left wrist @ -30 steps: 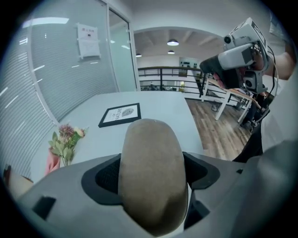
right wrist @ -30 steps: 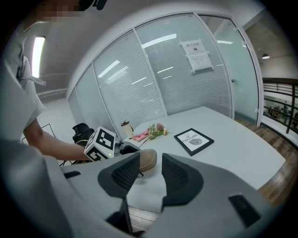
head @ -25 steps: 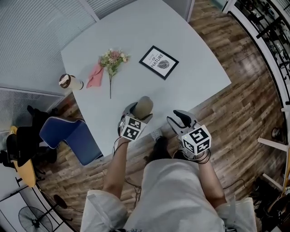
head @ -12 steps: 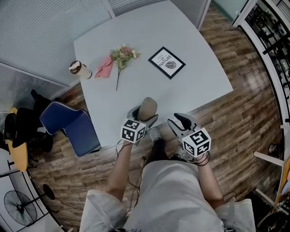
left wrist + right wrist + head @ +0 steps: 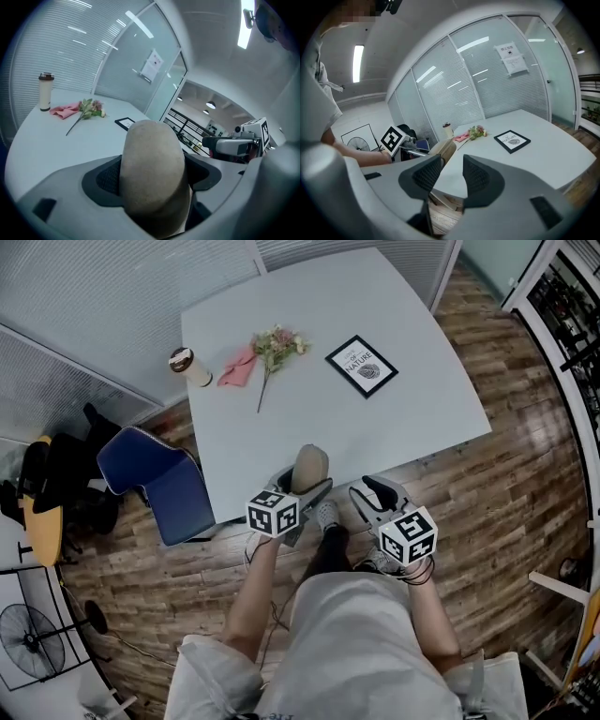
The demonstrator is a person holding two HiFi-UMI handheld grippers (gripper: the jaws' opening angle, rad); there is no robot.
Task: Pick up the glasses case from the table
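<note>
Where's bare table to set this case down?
Bare: the near half of the table, between the framed print and the edge by the left hand-held gripper holding the glasses case; also right of the print. Crowded: the far left, where cup, pink cloth and flowers cluster.

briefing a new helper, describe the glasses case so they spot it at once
Look at the near edge of the pale table, in front of the person, where the left gripper is shut on the glasses case. It is the only rounded beige oblong; cup, flowers and framed print lie farther back.
</note>
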